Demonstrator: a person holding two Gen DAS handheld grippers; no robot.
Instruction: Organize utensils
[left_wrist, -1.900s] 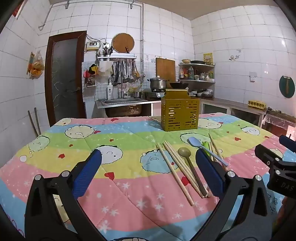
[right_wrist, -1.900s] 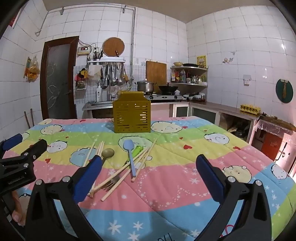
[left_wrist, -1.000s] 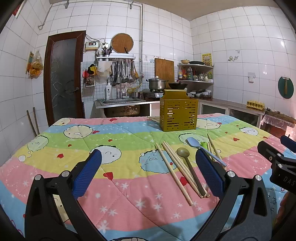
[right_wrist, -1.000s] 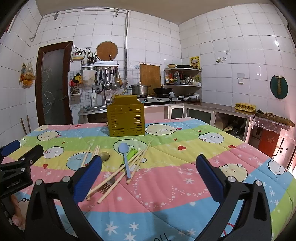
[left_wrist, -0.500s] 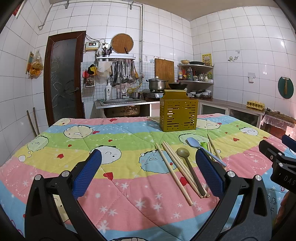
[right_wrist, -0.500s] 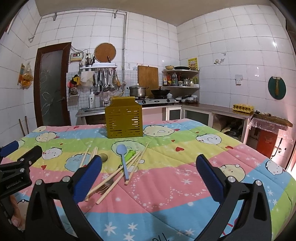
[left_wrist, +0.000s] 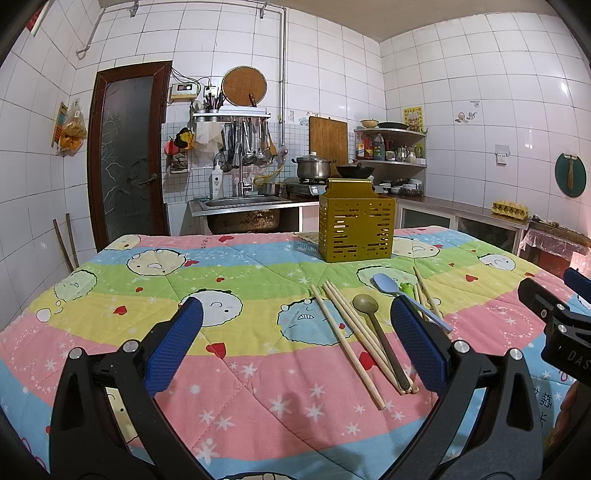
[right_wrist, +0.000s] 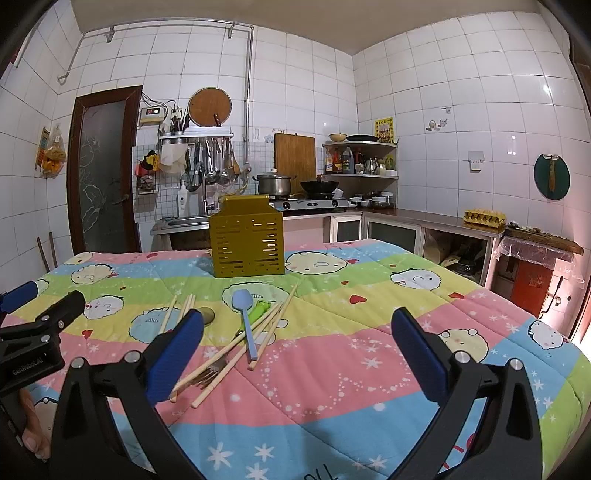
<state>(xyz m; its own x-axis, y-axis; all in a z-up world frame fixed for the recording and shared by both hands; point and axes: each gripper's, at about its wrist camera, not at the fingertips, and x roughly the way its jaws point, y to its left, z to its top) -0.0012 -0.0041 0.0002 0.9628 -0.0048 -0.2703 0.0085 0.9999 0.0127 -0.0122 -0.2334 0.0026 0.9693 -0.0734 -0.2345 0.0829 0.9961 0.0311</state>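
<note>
Ahead of both tongs, on a bench covered with a quilted cloth (left_wrist: 240, 280) in pastel stripes printed with cartoon faces, stars and hearts, lies a loose scatter of utensils. The left tongs (left_wrist: 295, 343) hover low over the near edge, their two blue ribbed pads (left_wrist: 173, 343) spread wide with nothing between them. The right tongs (right_wrist: 297, 345) are likewise wide apart and hold nothing; in the left wrist view they show only as a black frame with a blue tip at the far right.

Just beyond the left tongs' right pad lie long, pale wooden chopsticks (left_wrist: 347, 343), several side by side, running away from the camera. Touching them is an olive-brown spoon (left_wrist: 373, 321) with a round bowl and a thin dark handle. To its right rests a light blue spoon (left_wrist: 391, 286), smooth and plastic-looking, with an oval bowl, and beside it a small bright green piece (left_wrist: 406, 286) whose kind I cannot tell.

From the right wrist view the same heap sits just ahead of the left pad: the blue spoon crosses over slanted chopsticks, and a metal fork (right_wrist: 210, 371) shows its tines among the sticks.

Well beyond the heap stands an upright, boxy mustard-yellow utensil holder (left_wrist: 356, 225), its walls pierced with rows of short slots.
</note>
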